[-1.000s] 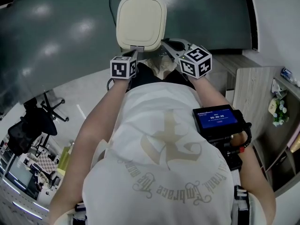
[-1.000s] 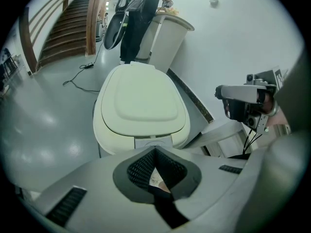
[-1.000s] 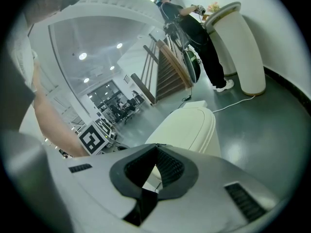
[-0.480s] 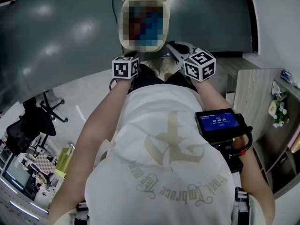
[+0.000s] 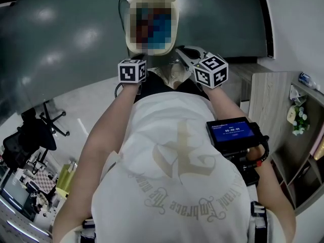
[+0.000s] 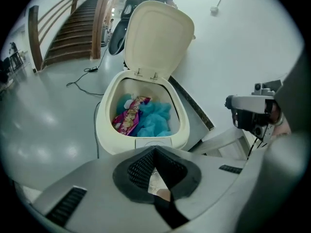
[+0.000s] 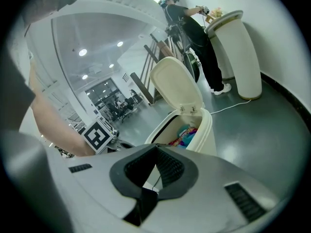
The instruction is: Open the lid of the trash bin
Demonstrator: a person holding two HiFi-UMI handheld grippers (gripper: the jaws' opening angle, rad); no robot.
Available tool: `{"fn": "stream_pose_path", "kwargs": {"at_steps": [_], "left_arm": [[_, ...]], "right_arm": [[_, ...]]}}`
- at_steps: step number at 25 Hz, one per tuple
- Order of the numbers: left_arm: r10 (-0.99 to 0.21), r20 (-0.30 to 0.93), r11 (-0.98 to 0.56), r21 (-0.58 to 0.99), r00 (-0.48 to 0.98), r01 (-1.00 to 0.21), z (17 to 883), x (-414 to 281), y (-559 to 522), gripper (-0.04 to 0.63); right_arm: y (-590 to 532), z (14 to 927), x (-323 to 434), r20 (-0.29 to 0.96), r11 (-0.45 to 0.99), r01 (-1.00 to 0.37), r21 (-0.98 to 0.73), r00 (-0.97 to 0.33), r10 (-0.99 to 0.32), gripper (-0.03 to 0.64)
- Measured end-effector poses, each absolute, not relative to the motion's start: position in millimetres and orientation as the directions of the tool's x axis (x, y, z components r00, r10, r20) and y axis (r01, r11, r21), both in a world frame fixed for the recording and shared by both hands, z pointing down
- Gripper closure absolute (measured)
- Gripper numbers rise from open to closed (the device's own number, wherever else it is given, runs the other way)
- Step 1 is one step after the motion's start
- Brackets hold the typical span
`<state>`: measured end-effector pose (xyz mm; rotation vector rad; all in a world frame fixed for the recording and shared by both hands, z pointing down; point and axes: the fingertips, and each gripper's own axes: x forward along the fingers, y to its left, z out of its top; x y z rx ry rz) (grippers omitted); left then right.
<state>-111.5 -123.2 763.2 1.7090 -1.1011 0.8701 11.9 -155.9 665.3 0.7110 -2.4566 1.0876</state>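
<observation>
Both left gripper (image 6: 154,150) and right gripper (image 7: 156,148) sit closed and empty; lid (image 6: 155,38) has newly swung upright, so we judge the trash bin (image 6: 103,127) opened

I'm looking at a glossy grey-green floor (image 6: 43,115) that spreads out ahead of my left gripper (image 6: 155,152). Directly in front of its closed jaws, a cream oval plastic trash bin (image 6: 141,141) stands on the floor with its lid up. A thin black cable (image 6: 77,79) lies on the floor beyond the bin, to that gripper's left. Far ahead of my right gripper (image 7: 156,149) stands a tall white tapered bin (image 7: 240,57), with a pale cord (image 7: 228,108) on the floor at its foot.
</observation>
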Motion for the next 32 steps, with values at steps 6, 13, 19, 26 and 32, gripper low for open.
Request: {"fn": "stream_pose_path", "kwargs": {"at_steps": [6,13,19,26,32], "left_arm": [[-0.4,0.835,-0.163,0.341,0.377,-0.926,716,-122,-94,0.584],[-0.475,0.791,-0.154,0.356,0.385,-0.922,697,-126,-81,0.584],[-0.578,0.722,-0.152,0.363,0.381,-0.919,663,-131,-79,0.584],[-0.675,0.649,-0.175,0.32,0.35,-0.931,613,-130,-66,0.584],[-0.744,0.575,-0.186,0.312,0.341,-0.932,579,-112,-76,0.584]], "right_arm": [[-122,620,6,0.477,0.62,-0.566,-0.543,-0.816,-0.326,0.612],[-118,620,2,0.473,0.639,-0.554,-0.533,-0.822,-0.318,0.612],[-123,601,-13,0.443,0.688,-0.514,-0.512,-0.845,-0.302,0.612],[-121,560,-20,0.352,0.76,-0.433,-0.485,-0.892,-0.283,0.612],[-126,539,-3,0.304,0.823,-0.375,-0.426,-0.916,-0.26,0.612]]}}
